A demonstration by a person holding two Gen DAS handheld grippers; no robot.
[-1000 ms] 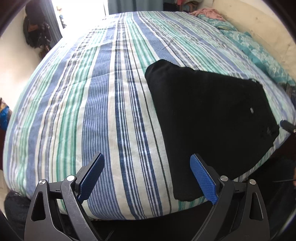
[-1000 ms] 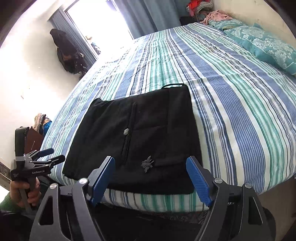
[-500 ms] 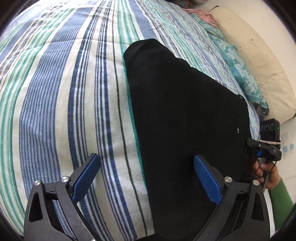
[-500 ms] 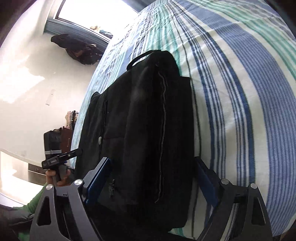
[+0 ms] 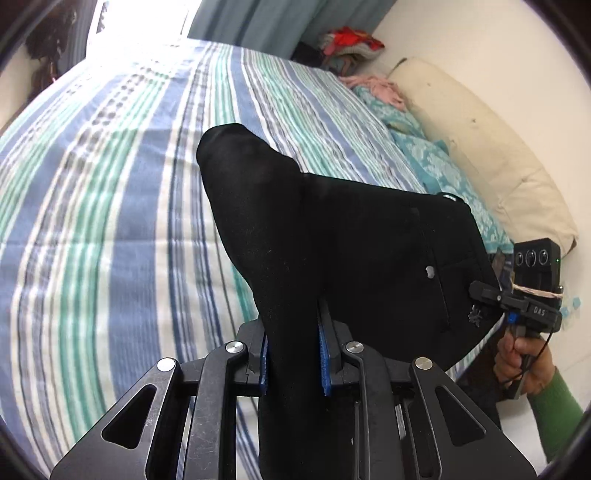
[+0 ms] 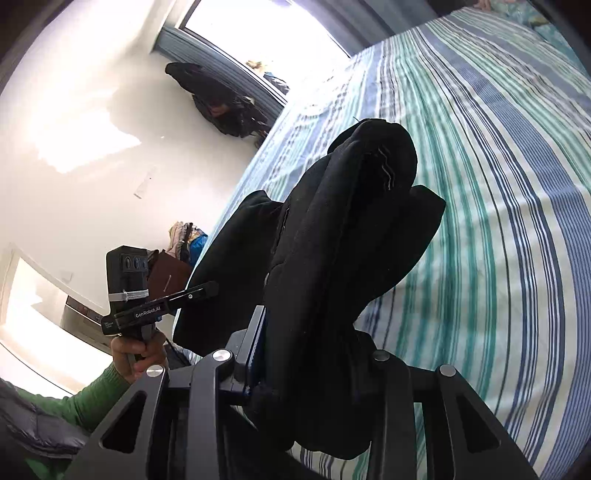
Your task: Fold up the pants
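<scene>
My left gripper: jaws closing, blue ribbed pads pressed on a narrow band of the black pants. Cloth below the pads runs out of the bottom of the frame.

My right gripper: jaws closing on a thick bunched wad of the same pants. Its right pad is buried in fabric; only the edge of the left pad shows.

Pants: soft matte black knit, lifted in a sagging span between both grippers above the near edge of the bed. A small pale button and a tiny embroidered mark show on the panel near my right hand. How many layers are folded I cannot tell.

My left hand: green sleeve; cuff and arm cut off by the lens edge.

Bed: sheet striped blue, green and white, smooth. Teal patterned pillows and a cream bolster along the white wall.

Room: bright blown-out window, grey-blue curtain, dark garments hanging, their detail lost.
</scene>
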